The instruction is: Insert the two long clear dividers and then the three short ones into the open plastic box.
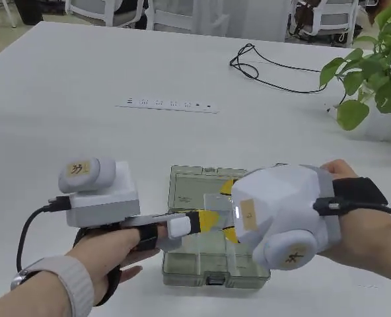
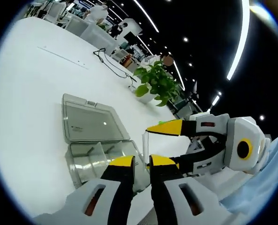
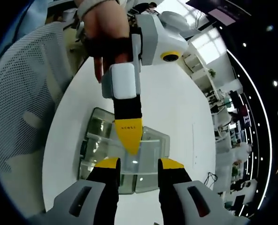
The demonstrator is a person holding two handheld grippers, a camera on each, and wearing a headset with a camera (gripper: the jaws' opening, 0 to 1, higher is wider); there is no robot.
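Your right tongs (image 3: 140, 164) have their jaws set apart. A clear divider (image 3: 153, 151) sits between the two yellow tips. Its two edges seem to press on the jaws, so these tongs are gripping the clear divider.

Your left tongs (image 2: 142, 163) point at it from the other side. Their jaws are close together, one on each side of the thin sheet, with a small gap between them. I cannot tell if they squeeze the sheet or just sit beside it.

In the head view the clear divider is over the middle of the box (image 1: 182, 272). I cannot tell if it touches the box.

The box stands on the white table (image 1: 83, 79), right in front of you and between your two hands. Its lid (image 1: 192, 185) is open and lies flat on the far side. Some thin clear walls show inside the box, but they are too hard to see to count.

Farther back on the table lies a white power strip (image 1: 169, 104). A black cable (image 1: 268, 69) curls near the far edge. A green plant (image 1: 374, 72) stands at the far right.
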